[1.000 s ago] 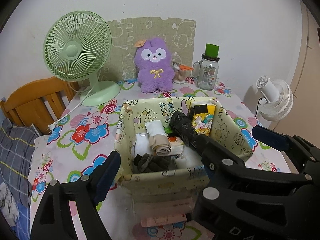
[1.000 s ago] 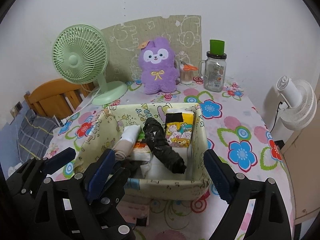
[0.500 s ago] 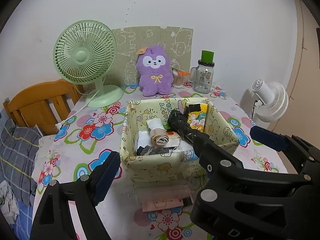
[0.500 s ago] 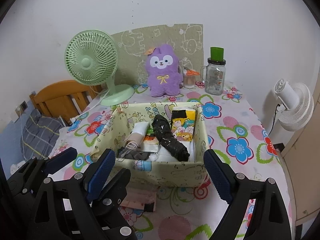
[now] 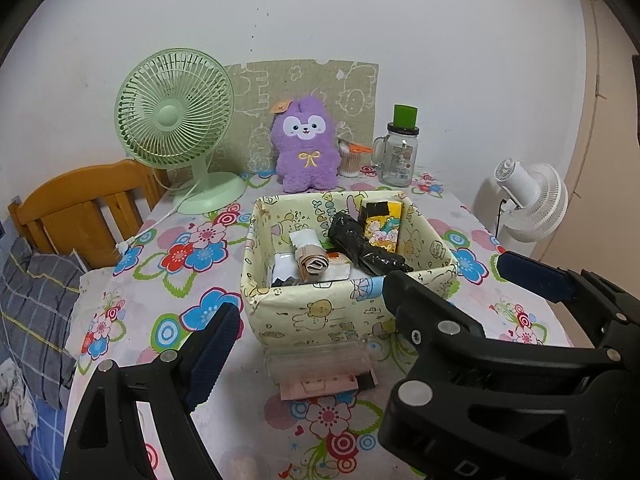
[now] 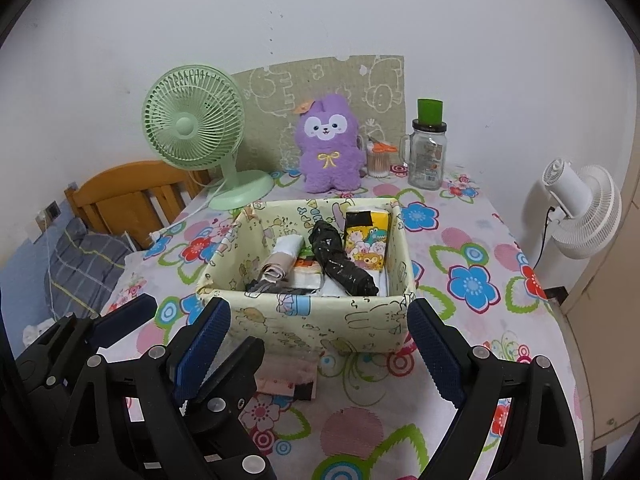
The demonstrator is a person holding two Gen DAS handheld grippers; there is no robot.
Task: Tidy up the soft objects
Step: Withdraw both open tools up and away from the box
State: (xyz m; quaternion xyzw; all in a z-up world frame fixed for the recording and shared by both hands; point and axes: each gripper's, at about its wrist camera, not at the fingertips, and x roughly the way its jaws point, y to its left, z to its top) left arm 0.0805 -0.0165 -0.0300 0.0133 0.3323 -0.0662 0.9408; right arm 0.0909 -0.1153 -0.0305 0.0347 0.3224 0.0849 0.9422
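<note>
The box (image 6: 304, 320) sits mid-table on the flowered cloth (image 6: 472, 280), its soft printed fabric walls sagging a little at the rim; inside lie a rolled beige cloth (image 6: 276, 266), a crinkled black glossy bundle (image 6: 340, 264) slanting across the middle, a boxy yellow cartoon pack (image 6: 368, 240) standing at the far side, and some dark and white folded pieces low at the near wall; the lot looks packed, so I judge the sorting close to done. Just in front of the box a clear ribbed pouch (image 5: 320, 362) rests over a flat pink packet (image 5: 316, 386); these may be what is left. My left gripper (image 5: 372, 292) and right gripper (image 6: 316, 340) both stand wide and empty, near the front wall of the box without touching it. The next move, I think, calls for lowering one pair of jaws flat onto the thin pouch, pinching its slippery edge without dragging the packet beneath; limp things like these fold when lifted. Farther back a plush purple toy (image 6: 330, 148) sits upright against a printed panel; beside it a ribbed green fan (image 6: 192, 124), a glass jar (image 6: 428, 156) and, off the table, a white fan (image 6: 580, 208).
</note>
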